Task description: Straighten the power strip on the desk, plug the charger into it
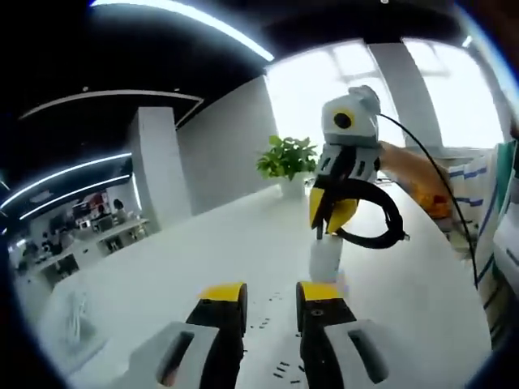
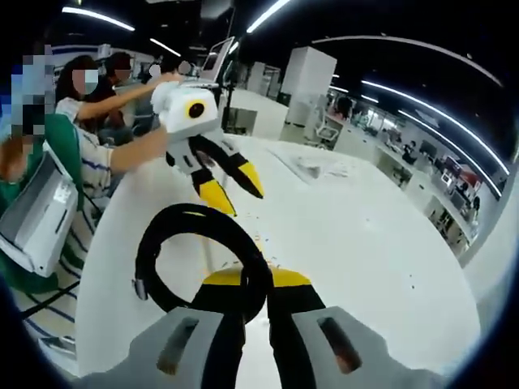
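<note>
Right gripper view: right hand-held gripper [image 2: 254, 296] clamps black cable [image 2: 174, 235].

A green plant [image 1: 286, 157] in a white pot stands at the far end of the white counter [image 1: 203, 243]. Some papers [image 2: 312, 164] lie flat on the counter. People sit at the counter's edge.

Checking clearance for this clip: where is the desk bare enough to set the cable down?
Bare white desk lies between the right gripper and the far papers. It is crowded near the left gripper, beside the black cable loop.
</note>
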Motion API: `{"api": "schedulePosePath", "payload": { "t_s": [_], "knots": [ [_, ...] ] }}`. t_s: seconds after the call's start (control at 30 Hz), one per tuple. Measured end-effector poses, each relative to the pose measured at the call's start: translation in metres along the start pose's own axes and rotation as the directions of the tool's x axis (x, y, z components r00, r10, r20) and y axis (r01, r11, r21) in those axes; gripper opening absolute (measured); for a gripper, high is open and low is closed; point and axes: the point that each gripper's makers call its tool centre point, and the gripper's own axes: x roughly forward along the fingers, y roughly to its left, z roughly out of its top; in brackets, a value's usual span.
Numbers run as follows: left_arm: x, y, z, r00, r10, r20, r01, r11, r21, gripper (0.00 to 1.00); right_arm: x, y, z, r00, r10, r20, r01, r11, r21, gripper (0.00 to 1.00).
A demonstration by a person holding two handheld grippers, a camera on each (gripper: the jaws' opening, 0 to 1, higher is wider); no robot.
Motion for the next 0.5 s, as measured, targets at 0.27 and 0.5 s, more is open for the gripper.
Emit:
{"api": "schedulePosePath", "payload": {
  "t_s": [0.27, 0.5],
  "knots": [
    [-0.011, 0.016, -0.001, 0.998, 0.061, 0.035, -0.06, 0.998, -0.022, 0.24, 0.0, 0.001, -0.005, 0.999, 0.007, -0.031, -0.008, 1.0, -0.005, 0.08],
    [-0.014, 0.017, -0.003, 0.997, 0.074, 0.035, -0.073, 0.997, -0.033, 0.24, 0.001, 0.003, -0.006, 0.999, 0.023, -0.035, -0.024, 1.0, -0.004, 0.08]
  ]
}}
